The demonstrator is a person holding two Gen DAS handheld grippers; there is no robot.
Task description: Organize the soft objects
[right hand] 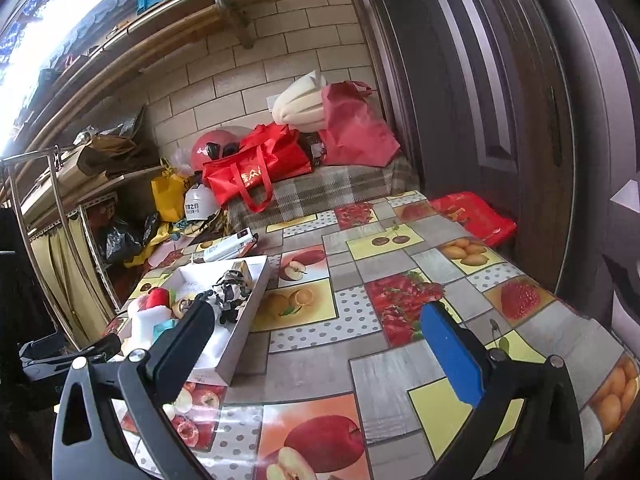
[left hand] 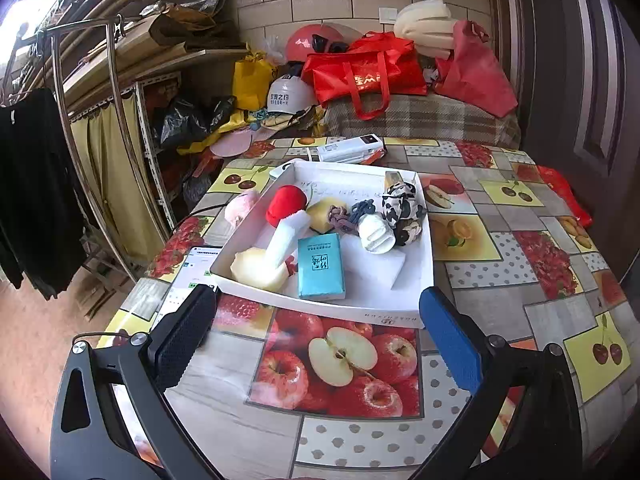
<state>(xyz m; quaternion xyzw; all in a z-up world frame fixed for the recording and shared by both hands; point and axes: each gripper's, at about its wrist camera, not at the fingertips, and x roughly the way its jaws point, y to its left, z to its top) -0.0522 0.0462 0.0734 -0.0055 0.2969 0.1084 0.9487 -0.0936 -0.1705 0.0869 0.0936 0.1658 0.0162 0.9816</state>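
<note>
A white tray (left hand: 416, 280) on the fruit-print table holds soft things: a red ball (left hand: 285, 204), a white foam roll (left hand: 286, 236), yellow sponges (left hand: 256, 268), a teal tissue pack (left hand: 320, 266), a white ribbed piece (left hand: 376, 234), a black-and-white cloth (left hand: 402, 208) and knotted hair ties (left hand: 352, 214). A pink soft object (left hand: 240, 208) lies just outside the tray's left wall. My left gripper (left hand: 318, 336) is open and empty, just in front of the tray. My right gripper (right hand: 316, 344) is open and empty, to the right of the tray (right hand: 240, 340).
A phone (left hand: 188, 280) lies at the table's left edge by the left finger. A white box (left hand: 350, 151) sits behind the tray. Red bags (left hand: 368, 72), helmets and a plaid-covered bench stand past the far edge. A clothes rack (left hand: 36, 184) is at left, a door at right.
</note>
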